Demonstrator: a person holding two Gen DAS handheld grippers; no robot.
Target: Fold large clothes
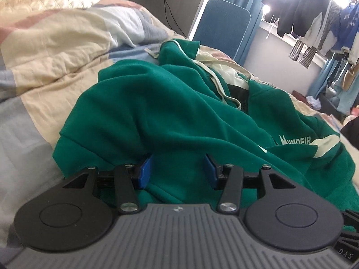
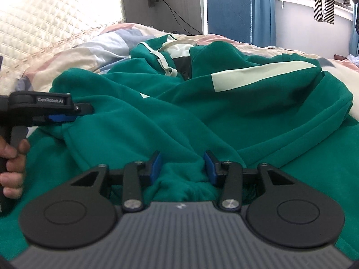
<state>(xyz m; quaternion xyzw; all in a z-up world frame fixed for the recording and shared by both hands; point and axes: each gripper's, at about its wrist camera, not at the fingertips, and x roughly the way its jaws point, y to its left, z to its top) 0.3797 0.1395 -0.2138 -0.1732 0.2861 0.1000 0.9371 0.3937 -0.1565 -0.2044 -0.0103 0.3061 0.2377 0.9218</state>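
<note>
A large green hoodie (image 1: 179, 103) with cream stripes and drawstrings lies crumpled on the bed. My left gripper (image 1: 177, 170) is at its near edge, and a thick fold of the green fabric fills the gap between its blue pads. In the right wrist view the hoodie (image 2: 202, 112) spreads across the bed. My right gripper (image 2: 182, 168) is shut on a bunched wad of its hem. The left gripper (image 2: 67, 117) shows there side-on at the left, held by a person's hand (image 2: 13, 157), with fabric drawn to its tip.
A patchwork quilt (image 1: 56, 44) covers the bed under the hoodie. A quilted cream headboard (image 2: 56, 18) stands behind it. A blue chair (image 2: 228, 13) stands beyond the far edge. Clothes (image 1: 314, 11) hang by the window at the right.
</note>
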